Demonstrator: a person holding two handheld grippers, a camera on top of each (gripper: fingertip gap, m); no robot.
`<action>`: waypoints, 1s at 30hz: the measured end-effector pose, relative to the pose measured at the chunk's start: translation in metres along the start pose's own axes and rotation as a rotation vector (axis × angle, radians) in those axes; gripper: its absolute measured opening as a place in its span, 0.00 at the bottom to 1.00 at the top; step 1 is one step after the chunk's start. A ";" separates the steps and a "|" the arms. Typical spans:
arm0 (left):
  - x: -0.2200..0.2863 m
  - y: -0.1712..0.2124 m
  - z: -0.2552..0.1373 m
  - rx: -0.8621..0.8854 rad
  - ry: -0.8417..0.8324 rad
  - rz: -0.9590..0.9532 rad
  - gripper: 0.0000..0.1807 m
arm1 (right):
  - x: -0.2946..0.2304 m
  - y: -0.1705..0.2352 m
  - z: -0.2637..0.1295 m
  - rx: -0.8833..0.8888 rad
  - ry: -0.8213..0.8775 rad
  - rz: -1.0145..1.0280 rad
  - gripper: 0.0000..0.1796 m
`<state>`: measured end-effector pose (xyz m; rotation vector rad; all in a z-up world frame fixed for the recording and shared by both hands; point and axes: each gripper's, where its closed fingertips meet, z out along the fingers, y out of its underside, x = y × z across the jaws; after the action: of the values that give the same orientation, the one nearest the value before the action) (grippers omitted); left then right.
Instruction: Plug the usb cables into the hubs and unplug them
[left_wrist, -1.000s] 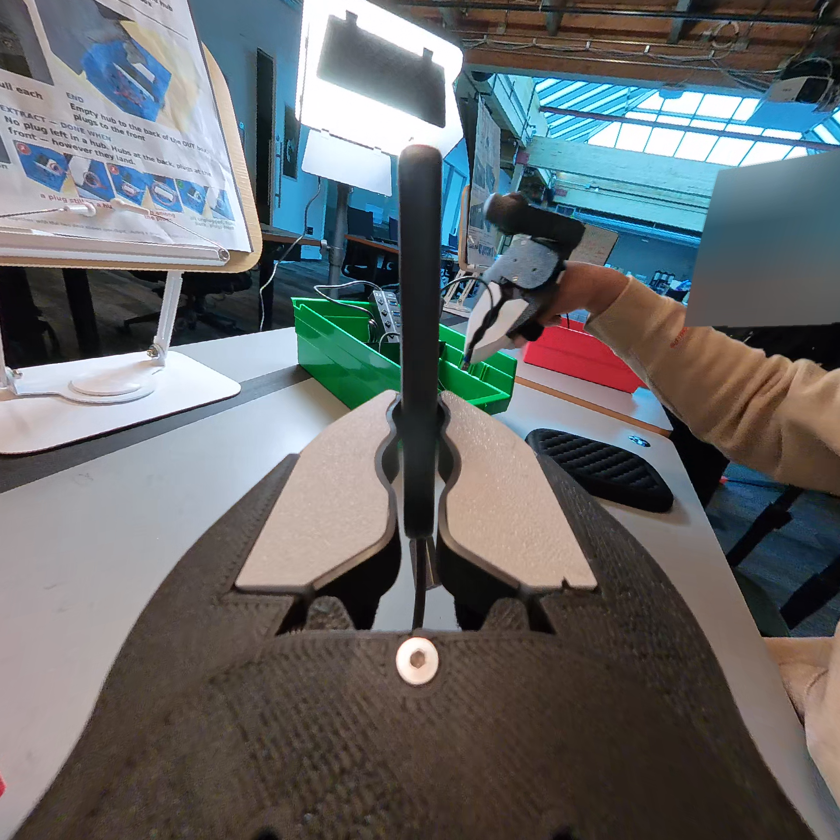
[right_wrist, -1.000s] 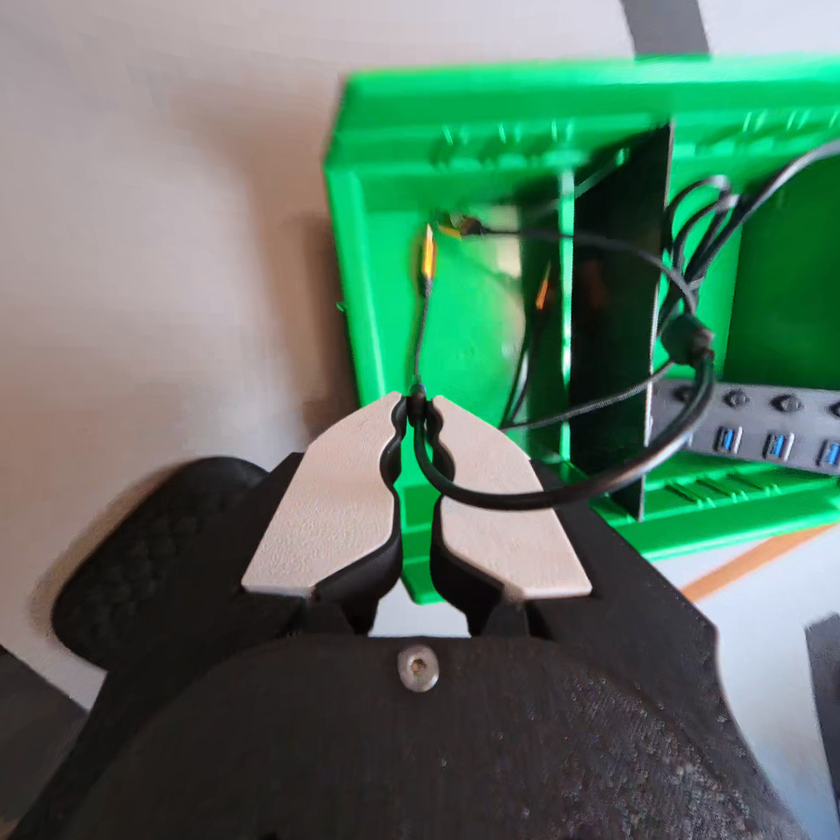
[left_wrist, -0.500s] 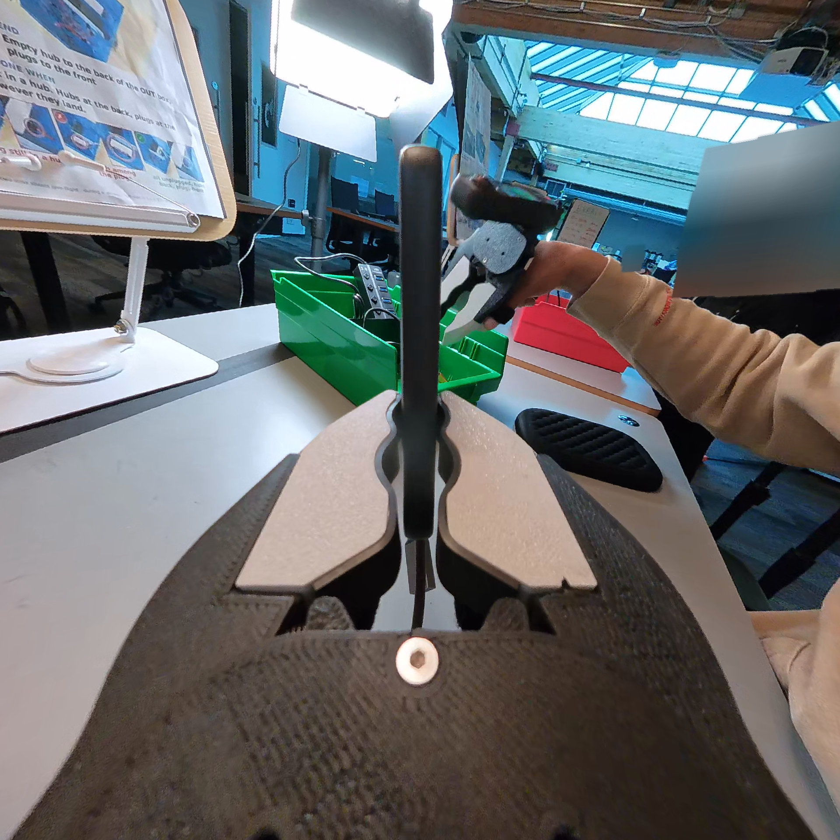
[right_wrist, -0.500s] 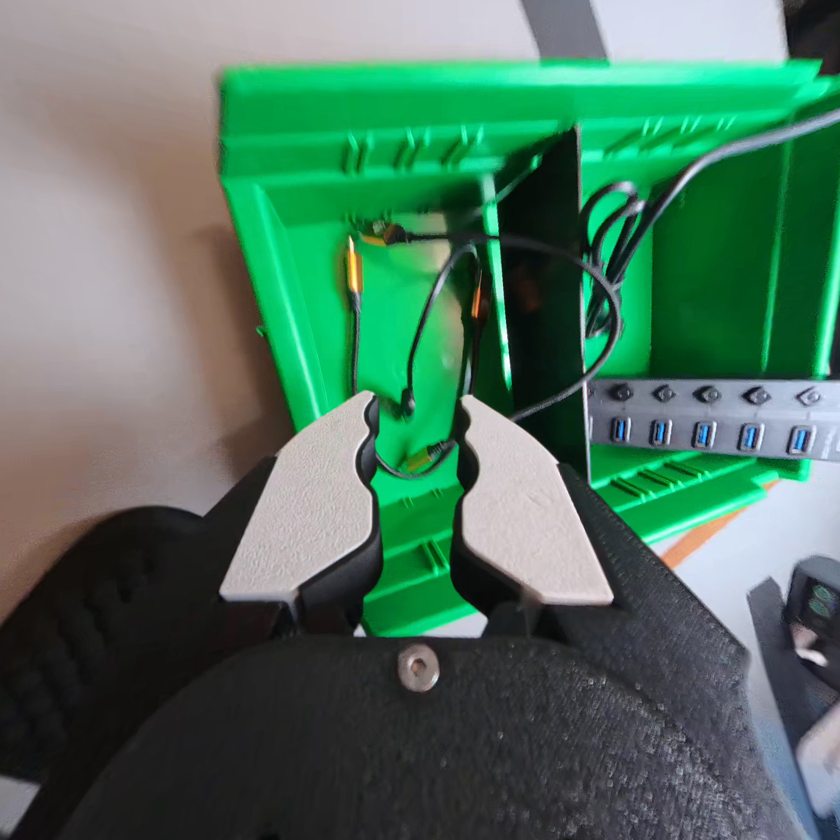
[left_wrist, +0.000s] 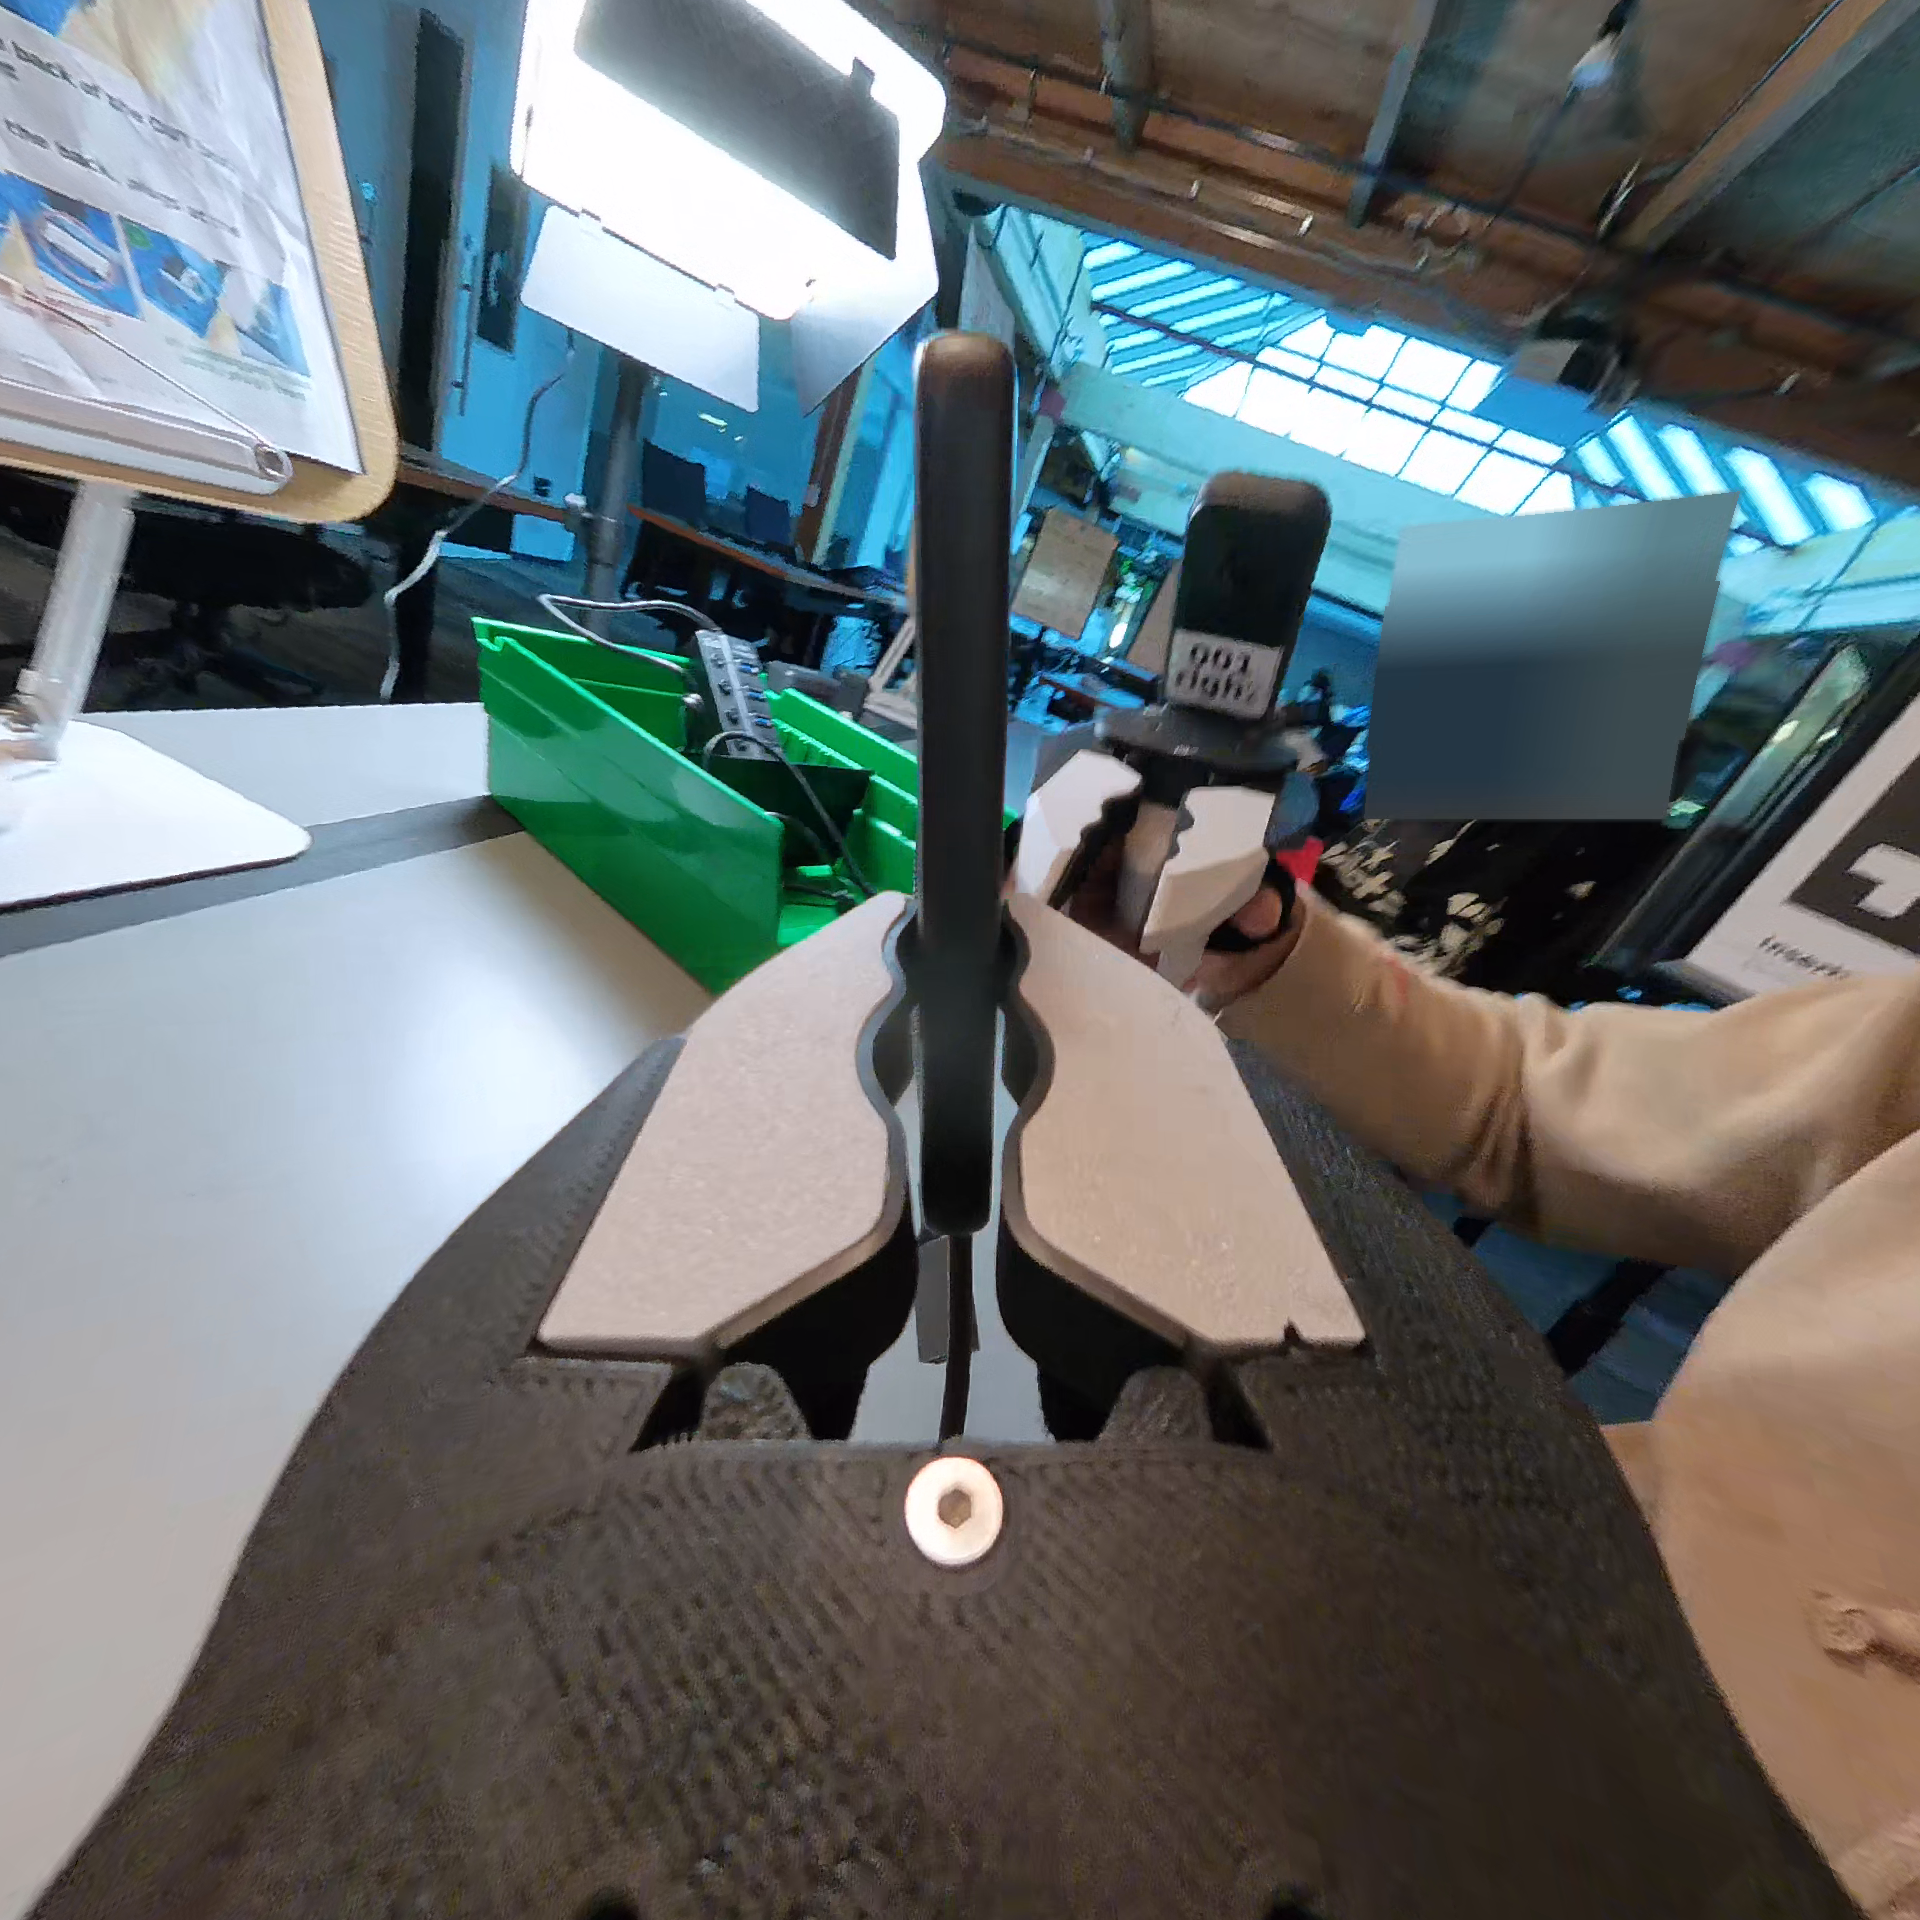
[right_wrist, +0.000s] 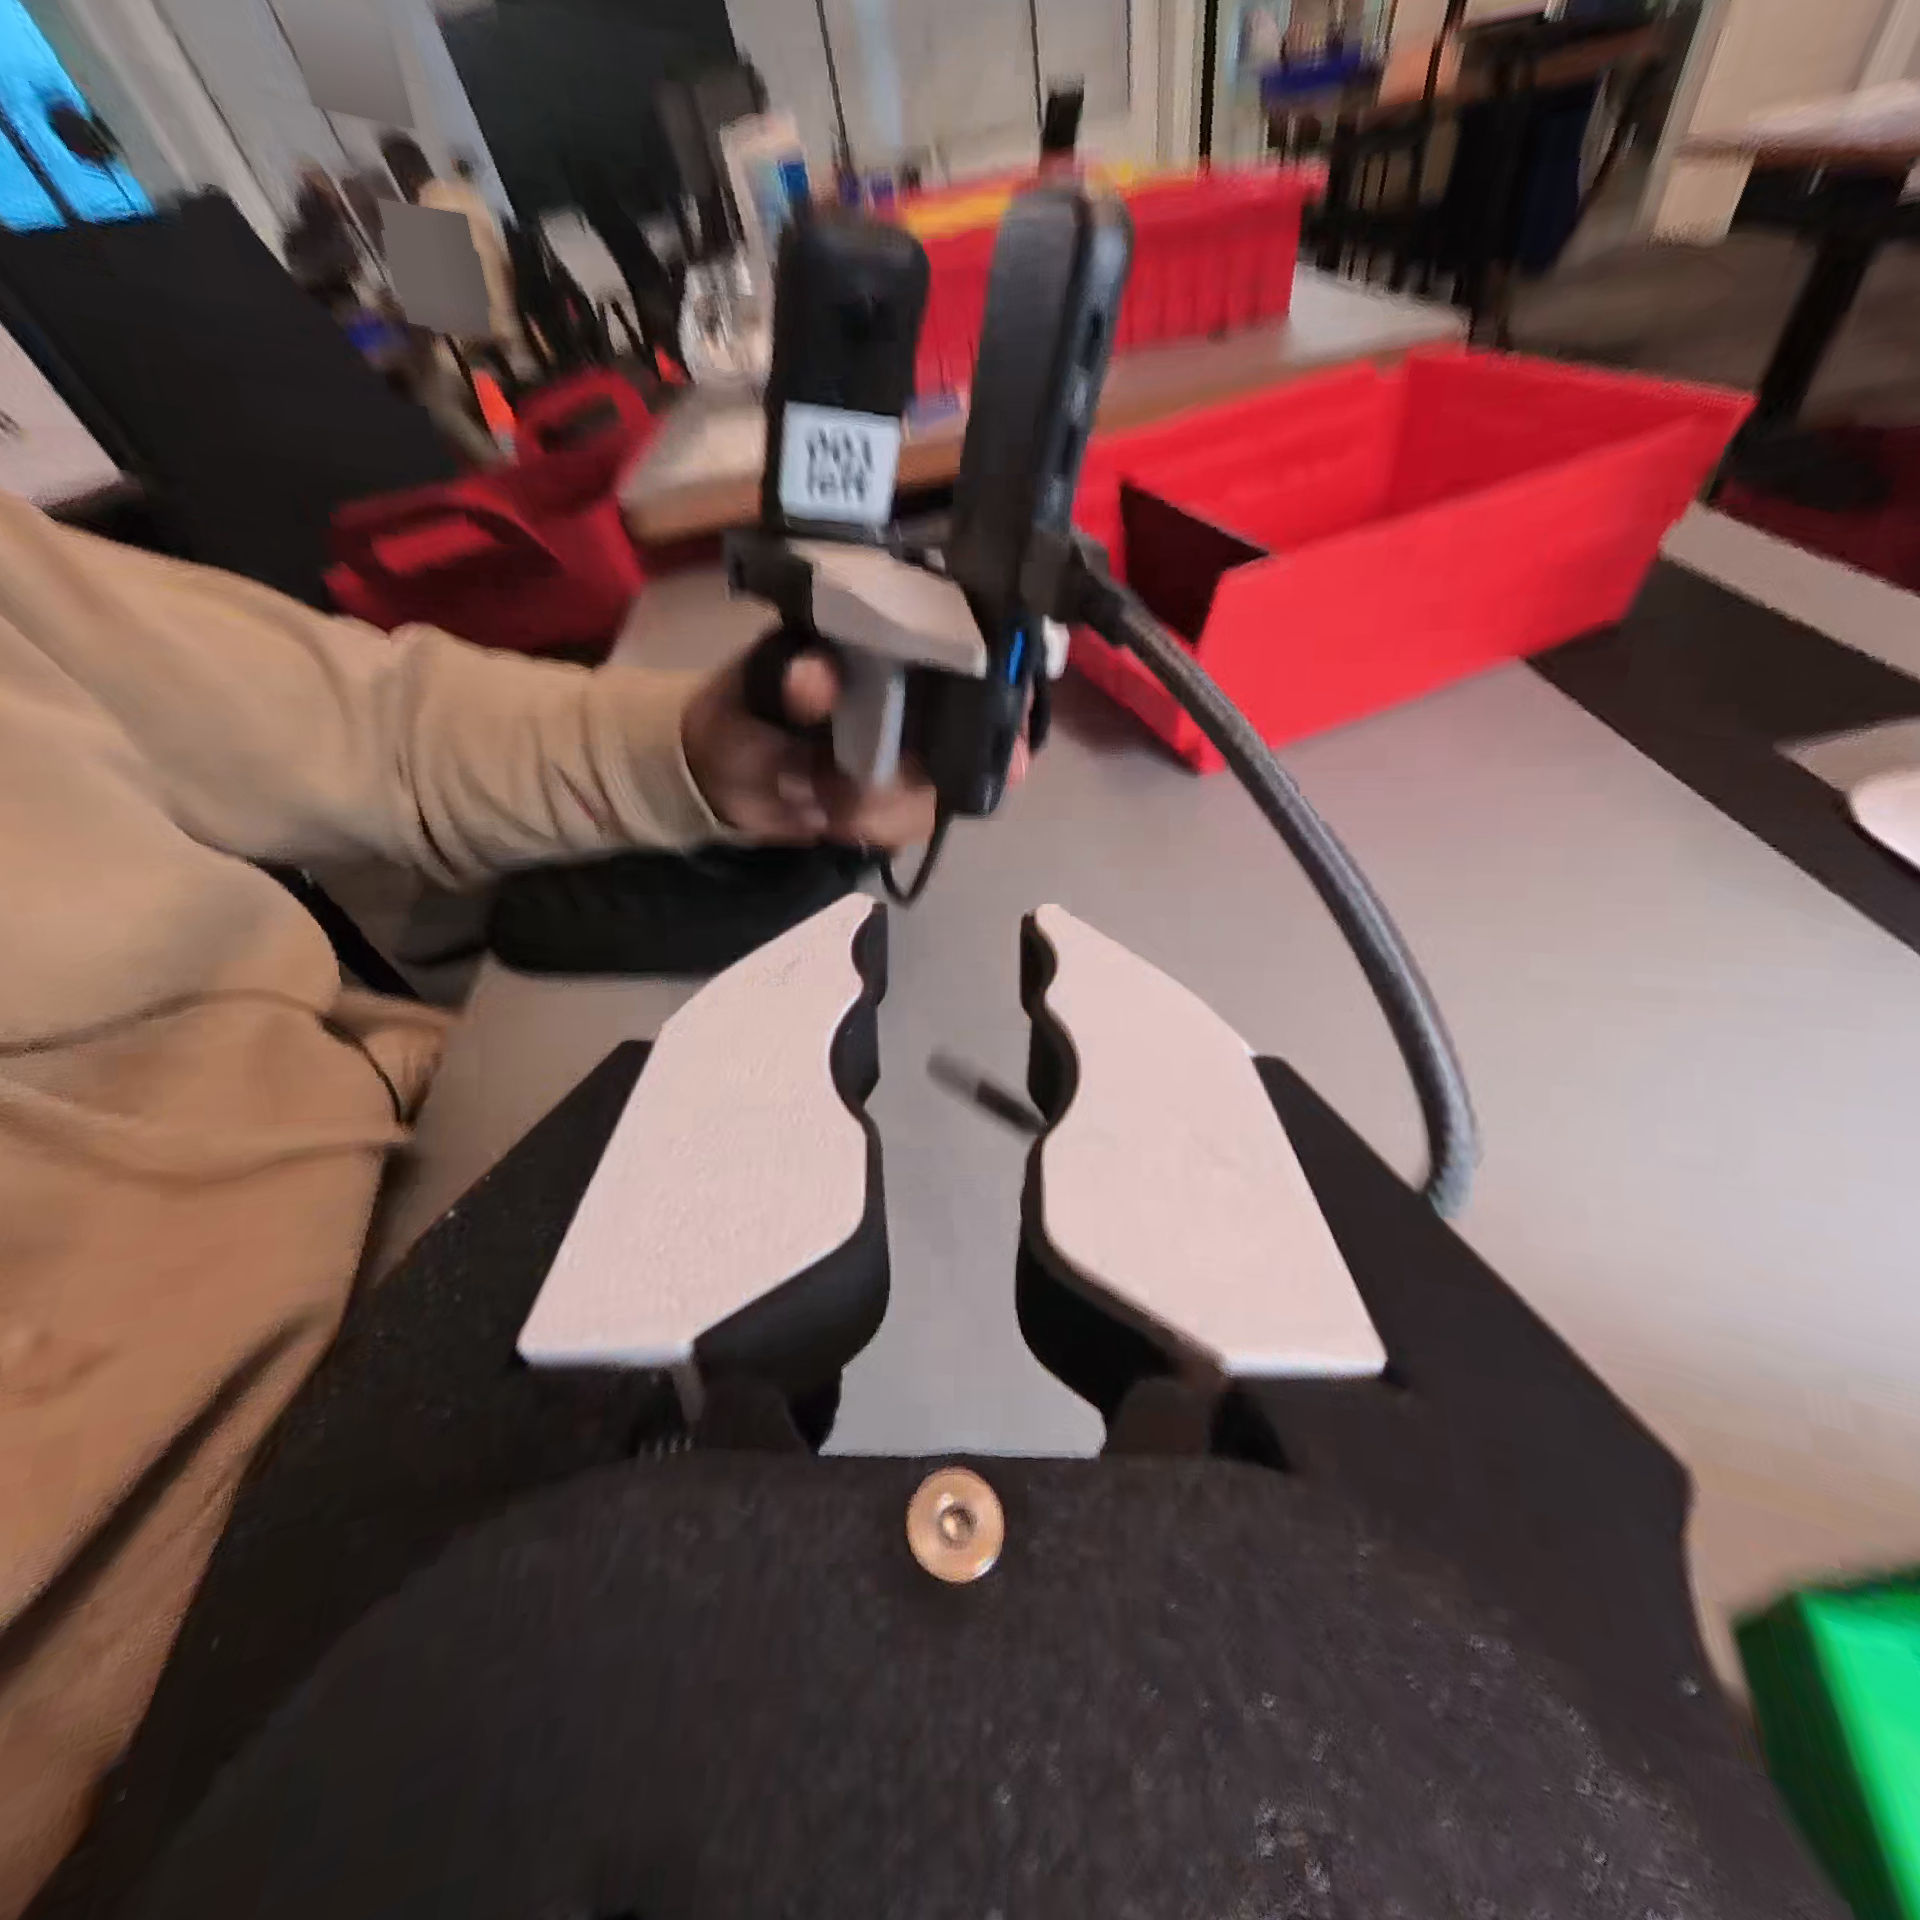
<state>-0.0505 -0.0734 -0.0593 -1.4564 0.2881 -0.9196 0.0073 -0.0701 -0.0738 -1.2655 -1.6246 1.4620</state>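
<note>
My left claw (left_wrist: 961, 940) is clamped on the upright black hub (left_wrist: 964, 665), my right claw (right_wrist: 954, 925) gapes empty beside it, facing a coded white sticker (right_wrist: 840, 460), green bin (left_wrist: 623, 790) ahead-left.

Your left wrist view looks low along the counter (left_wrist: 260, 1091) toward the green bin (left_wrist: 623, 810). Your right wrist view faces back toward the red bin (right_wrist: 1403, 540). Each shows the other tool close.

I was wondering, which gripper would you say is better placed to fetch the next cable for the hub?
Probably the right gripper: it is open and empty. The left gripper is shut on the black hub, held upright, so it looks better suited to steadying it.
</note>
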 end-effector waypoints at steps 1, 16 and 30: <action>0.004 0.001 0.002 0.015 0.027 -0.028 0.07 | -0.003 -0.004 0.008 0.059 -0.001 0.003 0.14; 0.037 0.031 0.020 -0.042 0.164 -0.107 0.07 | -0.006 -0.022 0.012 0.325 -0.050 0.166 0.11; 0.051 0.032 0.018 -0.104 0.225 0.000 0.12 | -0.022 -0.013 0.015 0.265 -0.146 0.112 0.05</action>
<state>0.0058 -0.0994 -0.0682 -1.4479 0.5087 -1.0841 -0.0019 -0.0955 -0.0612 -1.1366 -1.4103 1.8085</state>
